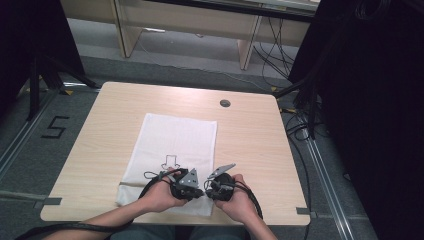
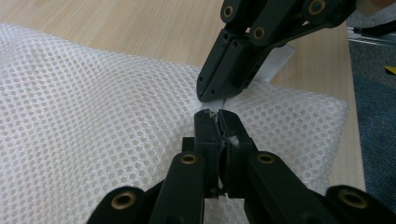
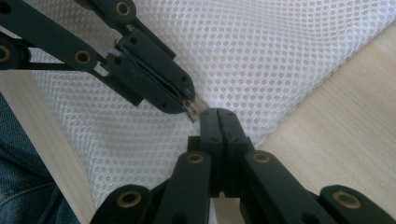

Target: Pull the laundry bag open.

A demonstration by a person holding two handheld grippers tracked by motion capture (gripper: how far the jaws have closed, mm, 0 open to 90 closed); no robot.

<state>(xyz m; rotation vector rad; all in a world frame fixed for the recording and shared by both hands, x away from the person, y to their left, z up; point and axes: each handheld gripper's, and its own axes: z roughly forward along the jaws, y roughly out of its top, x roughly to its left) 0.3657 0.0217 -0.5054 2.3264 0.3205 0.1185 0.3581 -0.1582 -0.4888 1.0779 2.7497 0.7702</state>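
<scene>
Grey carpet and pale wooden furniture legs are seen across the top of the high view, with black shapes at the upper left and down the right side that are too dark to be made out. Below them, a light wooden counter (image 1: 100, 130) is shown, with a small dark round fitting (image 1: 225, 103) near its far edge. A white mesh bag (image 1: 172, 145) is laid flat on the counter, slightly left of centre, reaching toward the near edge at the bottom of the frame; a faint dark outline is printed on it, too small to be read.

At the bag's near edge, the left tongs (image 1: 194, 184) and the right tongs (image 1: 212, 186) are held tip to tip by two hands entering from the bottom of the frame. The bag's near edge is partly covered there by the hands.

In the left gripper view, the left tongs (image 2: 217, 116) are seen pressed together on a small light piece at the seam of the mesh; whether it is a zip pull cannot be told. In the right gripper view, the right tongs (image 3: 218, 114) are seen shut on the mesh at the bag's edge, just beside the left tongs (image 3: 190, 103). Blue denim is cut off at the lower left.
</scene>
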